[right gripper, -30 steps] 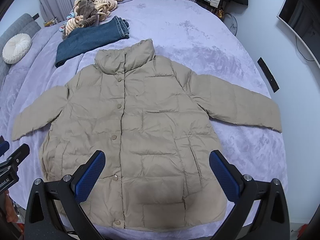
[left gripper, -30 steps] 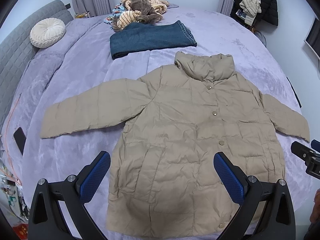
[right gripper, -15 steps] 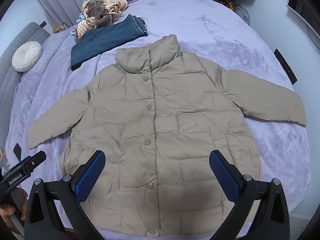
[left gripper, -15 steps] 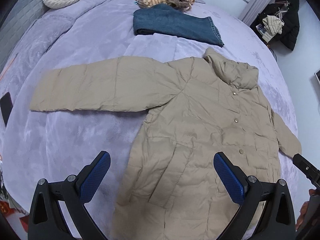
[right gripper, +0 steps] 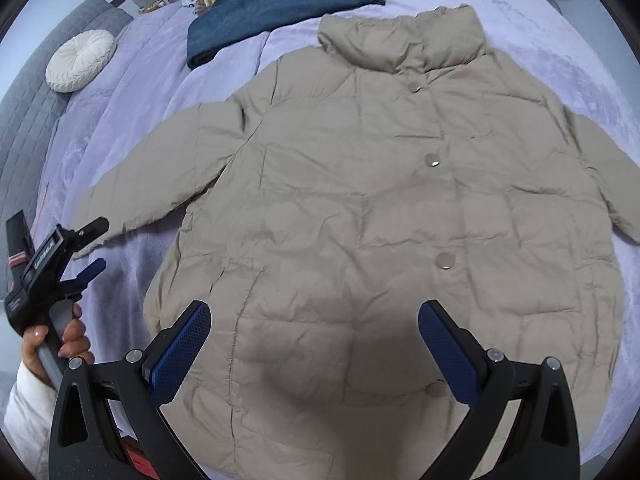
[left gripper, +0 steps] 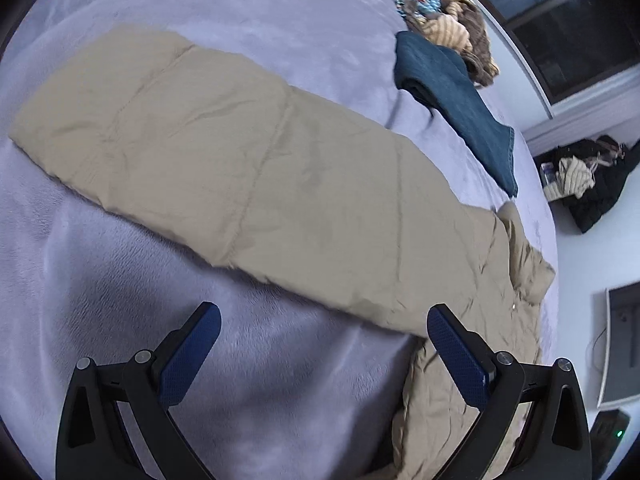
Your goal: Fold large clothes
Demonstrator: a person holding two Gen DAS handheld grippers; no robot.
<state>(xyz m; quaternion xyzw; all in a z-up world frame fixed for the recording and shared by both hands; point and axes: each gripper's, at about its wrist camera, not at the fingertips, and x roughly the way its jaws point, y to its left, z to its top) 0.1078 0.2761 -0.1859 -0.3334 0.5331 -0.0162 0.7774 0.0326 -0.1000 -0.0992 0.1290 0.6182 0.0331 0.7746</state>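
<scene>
A beige puffer jacket [right gripper: 380, 208] lies flat and buttoned on the lilac bed, collar at the far end, both sleeves spread out. My left gripper [left gripper: 320, 320] is open and empty, low over the bed just short of the jacket's left sleeve [left gripper: 240, 160]. It also shows in the right wrist view [right gripper: 94, 244], held in a hand beside that sleeve's cuff. My right gripper [right gripper: 314, 322] is open and empty, above the jacket's lower front near the hem.
Folded blue jeans [right gripper: 280, 4] and a heap of clothes [left gripper: 452, 28] lie at the far end of the bed. A round white cushion [right gripper: 80, 60] rests by the grey headboard [right gripper: 24, 120]. Dark clothes [left gripper: 592, 176] hang off the bed's far side.
My left gripper has swung left and dropped close to the left sleeve. My right gripper has moved in lower over the jacket's front.
</scene>
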